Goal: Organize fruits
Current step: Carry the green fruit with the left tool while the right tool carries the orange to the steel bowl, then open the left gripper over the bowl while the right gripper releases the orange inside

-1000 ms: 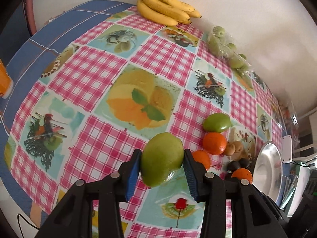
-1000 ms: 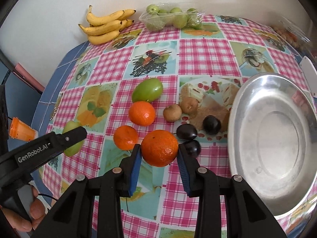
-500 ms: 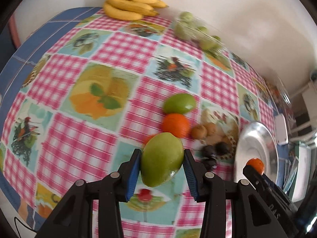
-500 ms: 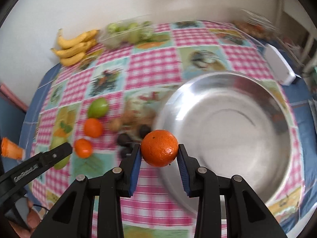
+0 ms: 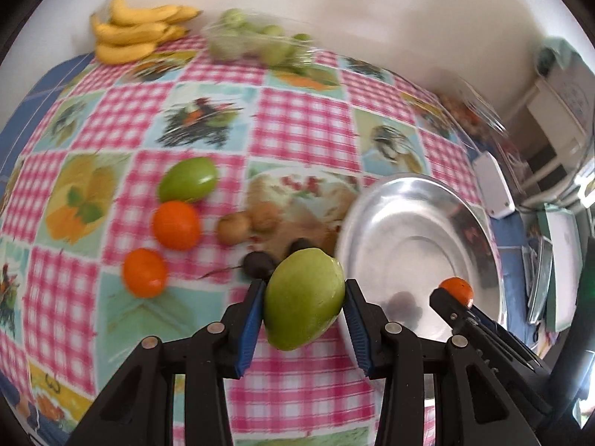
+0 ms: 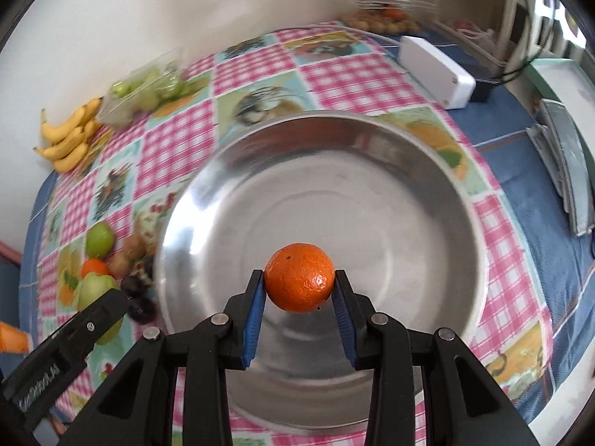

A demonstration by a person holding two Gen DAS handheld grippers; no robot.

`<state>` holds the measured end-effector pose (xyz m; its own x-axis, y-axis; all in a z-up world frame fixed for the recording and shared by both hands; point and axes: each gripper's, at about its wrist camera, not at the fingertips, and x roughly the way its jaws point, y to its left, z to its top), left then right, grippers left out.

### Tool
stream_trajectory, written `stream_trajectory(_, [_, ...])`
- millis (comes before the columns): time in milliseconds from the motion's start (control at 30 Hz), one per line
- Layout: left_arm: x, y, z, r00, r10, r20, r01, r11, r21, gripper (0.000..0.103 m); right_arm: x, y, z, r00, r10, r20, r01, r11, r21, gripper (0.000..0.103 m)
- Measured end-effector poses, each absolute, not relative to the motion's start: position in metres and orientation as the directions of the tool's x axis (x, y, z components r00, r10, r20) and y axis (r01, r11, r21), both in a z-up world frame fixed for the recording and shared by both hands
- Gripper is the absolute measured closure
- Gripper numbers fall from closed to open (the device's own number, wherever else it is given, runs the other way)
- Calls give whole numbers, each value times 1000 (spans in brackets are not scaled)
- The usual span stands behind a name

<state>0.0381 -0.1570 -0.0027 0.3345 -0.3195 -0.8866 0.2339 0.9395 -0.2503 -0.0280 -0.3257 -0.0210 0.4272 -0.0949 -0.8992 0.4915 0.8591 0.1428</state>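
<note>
Carrying step: both fruits are lifted and headed for the dish; this looks like mid-transfer, with most fruit not yet moved.
Desk: pink-checked, fruit-printed cloth-covered desk (image 5: 305,119) fills both views, its blue edge showing at 9 o'clock in the left view.
Dish: wide, shallow, round steel dish (image 6: 372,200) sits centre in the right view and at 3 o'clock in the left view; nothing lies in it.
Left gripper: left gripper (image 5: 304,310) pinches a large pale green oval fruit (image 5: 303,299) near the dish's rim, not yet over it.
Right gripper: right gripper (image 6: 299,284) pinches a round orange mandarin (image 6: 299,282) above the dish's middle.
Next move: my guess is lower the mandarin close to the metal and spread the jaws gently, as it may roll; then bring the green fruit over the rim.
Loose fruit: a second green fruit (image 5: 187,180), two more mandarins (image 5: 175,225), small brown fruits (image 5: 233,226) and dark plums (image 5: 258,263) lie at 9 to 10 o'clock of the dish.
Room: yellow banana bunch (image 5: 135,35) and clear bag of green fruit (image 5: 256,42) at 12 o'clock against a pale wall; white plastic box (image 6: 435,70) at 1 o'clock.
</note>
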Motion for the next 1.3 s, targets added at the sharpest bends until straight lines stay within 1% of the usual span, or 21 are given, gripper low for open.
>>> stream_trajectory(133, [39,-179,-5,342,-331,-880,291,927,-236,58,-27,-334,-23,434,-106,-894,511,847,148,65])
stream_trajectory(400, [47,-203,-15,346,-325,-880,335,919,-208,58,-23,-345,-32,422,-134,-896,534,836,127,65])
stream_trajectory(467, [48,-205,-14,347,-347,-871,341,912,-227,59,-21,-348,-36,414,-139,-900,542,832,121,65])
stream_trajectory(633, [49,-218,-14,352,-350,-868,371,904,-213,59,-19,-356,-43,416,-129,-900,559,817,141,65])
stream_trajectory(733, [50,-221,-17,343,-351,-871,371,903,-217,60,-18,-356,-43,413,-153,-898,561,820,118,65])
stream_trajectory(1067, [50,-215,-13,356,-324,-877,345,917,-199,60,-19,-355,-43,422,-145,-895,568,812,136,64])
stream_trajectory(1167, [52,-210,-11,359,-318,-878,329,923,-200,57,-19,-355,-41,427,-154,-891,572,809,134,64])
stream_trajectory(1200, [53,-208,-10,363,-310,-879,322,927,-194,57,-19,-356,-40,432,-159,-888,573,809,134,63])
stream_trajectory(1233, [54,-207,-10,365,-303,-880,316,930,-189,54,-19,-356,-38,439,-163,-884,573,808,136,56])
stream_trajectory(1267, [55,-205,-9,369,-296,-881,308,933,-185,47,-19,-356,-37,443,-165,-881,572,809,136,52])
stream_trajectory(1300, [56,-202,-9,370,-296,-881,300,935,-188,44,-19,-356,-35,447,-170,-878,573,809,135,45])
